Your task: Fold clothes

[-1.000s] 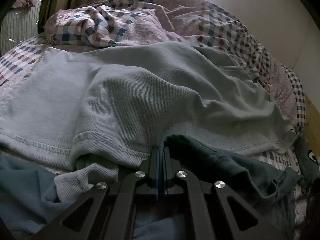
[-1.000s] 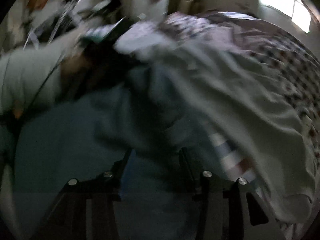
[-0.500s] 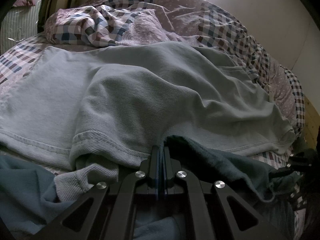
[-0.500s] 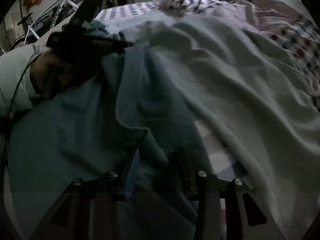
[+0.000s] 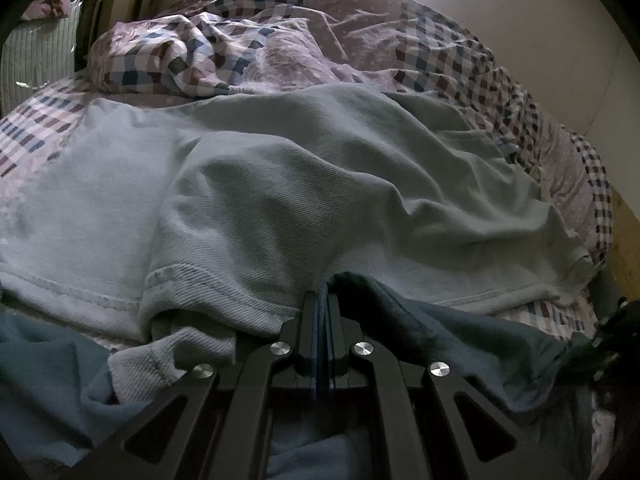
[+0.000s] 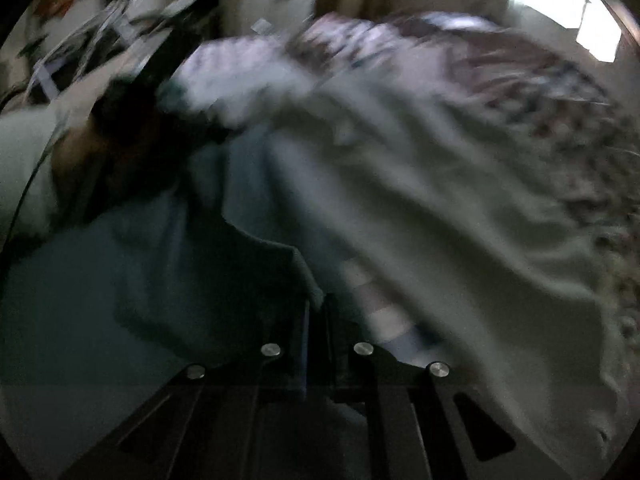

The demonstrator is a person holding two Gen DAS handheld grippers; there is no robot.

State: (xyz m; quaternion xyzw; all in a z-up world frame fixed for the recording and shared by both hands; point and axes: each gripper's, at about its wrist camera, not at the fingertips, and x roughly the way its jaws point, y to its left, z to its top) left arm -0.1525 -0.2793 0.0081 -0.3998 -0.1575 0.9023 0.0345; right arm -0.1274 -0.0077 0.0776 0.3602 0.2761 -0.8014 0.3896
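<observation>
a: starting at the left gripper (image 5: 322, 300): its jaws are pressed together on the edge of the dark teal garment (image 5: 440, 340), right where that edge meets the hem of the pale green shirt (image 5: 320, 184). can't tell if a bit of the pale hem is pinched in there too.

b: and the right gripper (image 6: 318, 312)?

a: narrow now. it has just been closing, and in the blurry right wrist view a fold of the teal garment (image 6: 160, 280) sits between its jaws, so i'd call that a grip on the cloth. the other hand (image 6: 80, 160) with the left gripper shows up and to the left of it, well apart.

b: so how far into the folding are we?

a: barely started, i'd guess. the teal garment is bunched right under both grippers, nothing squared up. the pale shirt lies spread just beyond them across the bed (image 5: 560, 320), rumpled, no fold in it. the checked quilt (image 5: 224, 52) is heaped further back.

b: anything changed from a second ago?

a: left side looks the same, same pinch, same spot. the right gripper stood about half open then with teal cloth between its jaws, now it's clamped. the far end of the teal garment looks pulled a bit tauter off to the right of the left gripper.
</observation>
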